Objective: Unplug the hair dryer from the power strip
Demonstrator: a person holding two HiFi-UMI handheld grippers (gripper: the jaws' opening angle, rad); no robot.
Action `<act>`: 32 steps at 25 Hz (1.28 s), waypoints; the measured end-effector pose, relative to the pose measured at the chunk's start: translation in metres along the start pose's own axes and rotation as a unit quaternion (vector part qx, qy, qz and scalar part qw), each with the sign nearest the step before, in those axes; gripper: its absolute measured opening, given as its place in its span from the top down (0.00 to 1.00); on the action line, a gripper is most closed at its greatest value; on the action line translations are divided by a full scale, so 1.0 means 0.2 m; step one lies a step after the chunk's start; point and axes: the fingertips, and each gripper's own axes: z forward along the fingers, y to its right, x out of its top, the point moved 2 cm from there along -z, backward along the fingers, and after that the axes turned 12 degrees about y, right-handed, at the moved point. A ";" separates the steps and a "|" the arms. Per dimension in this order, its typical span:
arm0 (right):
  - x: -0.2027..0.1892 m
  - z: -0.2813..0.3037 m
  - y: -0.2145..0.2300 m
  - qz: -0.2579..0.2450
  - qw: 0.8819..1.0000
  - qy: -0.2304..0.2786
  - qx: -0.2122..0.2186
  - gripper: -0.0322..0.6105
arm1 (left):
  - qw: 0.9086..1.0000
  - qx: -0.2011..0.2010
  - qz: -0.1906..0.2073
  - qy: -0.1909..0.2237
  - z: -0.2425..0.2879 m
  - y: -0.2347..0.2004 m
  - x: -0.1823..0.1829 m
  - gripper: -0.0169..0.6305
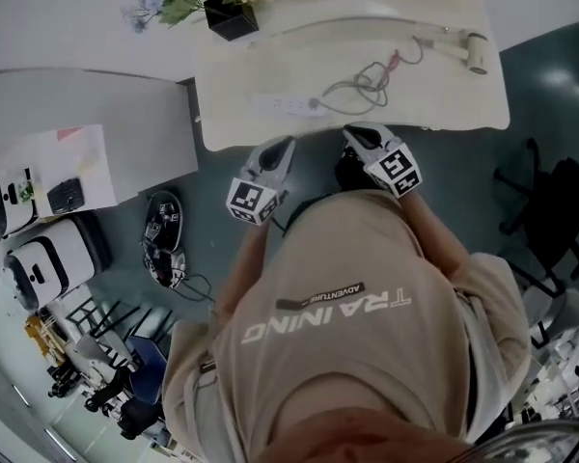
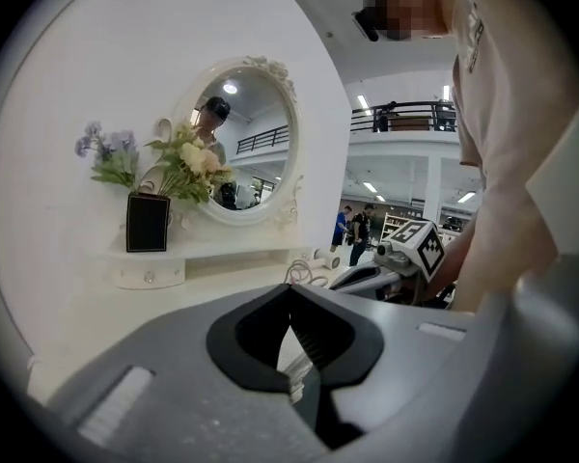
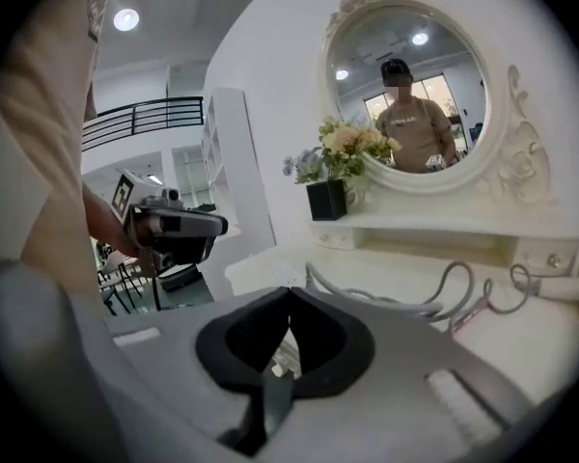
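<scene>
A white power strip lies near the front edge of the white dressing table. A grey cord coils beside the strip and runs toward the white hair dryer at the table's far right. My left gripper and right gripper hover side by side just short of the front edge, both shut and empty. The left gripper view has shut jaws, with the hair dryer small beyond them. The right gripper view has the cord looping past its shut jaws.
A black vase of flowers stands at the table's back left, in front of an oval mirror. A grey desk adjoins on the left. Gear lies on the floor. A dark chair stands to the right.
</scene>
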 end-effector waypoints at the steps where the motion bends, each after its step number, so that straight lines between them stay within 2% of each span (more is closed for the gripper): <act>1: -0.02 0.01 0.03 -0.002 1.000 -0.008 0.002 0.94 | 1.000 -0.003 0.004 -0.006 0.04 -0.02 0.00 0.96; 5: -0.07 0.07 0.10 -0.018 0.999 -0.024 0.015 0.94 | 0.999 -0.020 0.019 -0.040 0.18 -0.06 -0.05 0.96; 12: -0.16 0.16 0.14 0.017 0.999 -0.033 0.023 0.94 | 0.994 -0.049 0.034 -0.094 0.34 -0.16 -0.17 0.96; 14: -0.18 0.19 0.13 0.039 0.998 -0.037 0.018 0.94 | 0.993 -0.061 0.025 -0.103 0.37 -0.18 -0.18 0.96; 16: -0.19 0.22 0.13 0.069 0.997 -0.034 0.006 0.94 | 0.991 -0.074 0.033 -0.109 0.40 -0.21 -0.20 0.96; 18: -0.19 0.23 0.13 0.084 0.996 -0.033 -0.007 0.94 | 0.986 -0.097 0.055 -0.123 0.41 -0.21 -0.23 0.96; 22: -0.21 0.25 0.12 0.089 0.994 -0.042 -0.036 0.94 | 0.971 -0.159 0.092 -0.155 0.42 -0.21 -0.32 0.96; 27: -0.19 0.32 0.11 0.095 0.993 -0.052 -0.050 0.94 | 0.962 -0.186 0.105 -0.168 0.44 -0.26 -0.37 0.96; 32: -0.22 0.41 0.10 0.109 0.991 -0.053 -0.062 0.94 | 0.946 -0.217 0.120 -0.209 0.47 -0.27 -0.48 0.96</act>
